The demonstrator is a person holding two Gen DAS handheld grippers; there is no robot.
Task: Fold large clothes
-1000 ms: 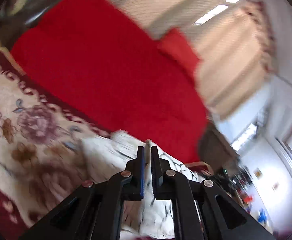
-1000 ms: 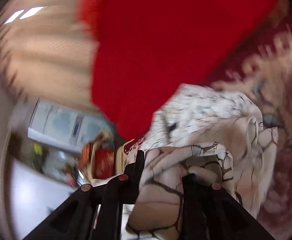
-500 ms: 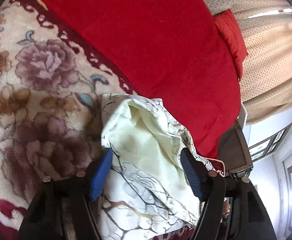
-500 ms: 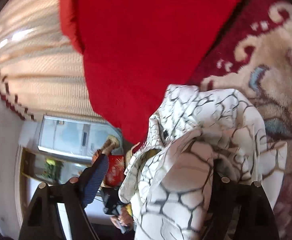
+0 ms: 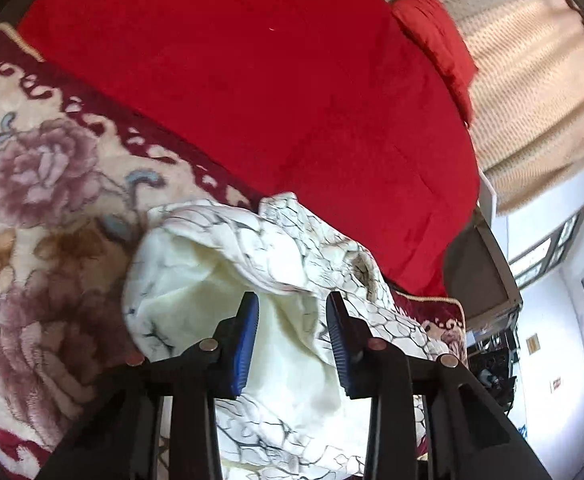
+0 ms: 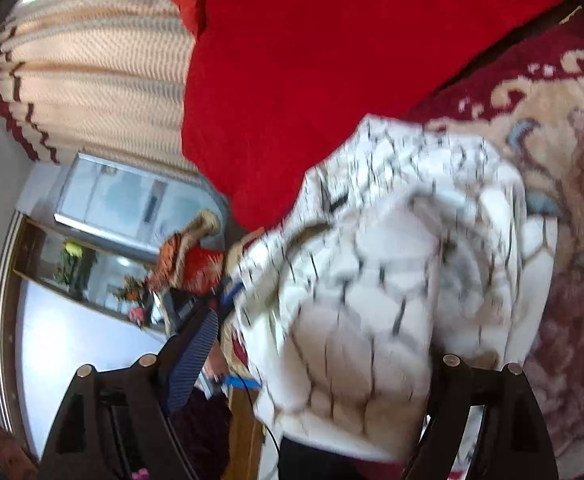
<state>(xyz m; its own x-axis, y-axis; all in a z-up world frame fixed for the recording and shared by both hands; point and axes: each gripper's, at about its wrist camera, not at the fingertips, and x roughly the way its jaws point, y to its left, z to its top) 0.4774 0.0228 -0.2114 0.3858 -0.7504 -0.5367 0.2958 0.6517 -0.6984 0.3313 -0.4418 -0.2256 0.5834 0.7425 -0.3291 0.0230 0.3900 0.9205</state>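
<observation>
White crackle-print garment [image 5: 292, 264] lay bunched on floral blanket [image 5: 44, 184], beside red bedspread [image 5: 252, 80]. Left gripper [image 5: 292, 332]: jaws just narrowing around a fold, not yet pinching. Right gripper [image 6: 320, 364]: wide, cloth between. Soft, light, floppy; best taken at a hem edge.

A cream garment [image 5: 276, 264] veined with dark crackle lines lies bunched and rumpled on the floral blanket [image 5: 44, 208].
</observation>
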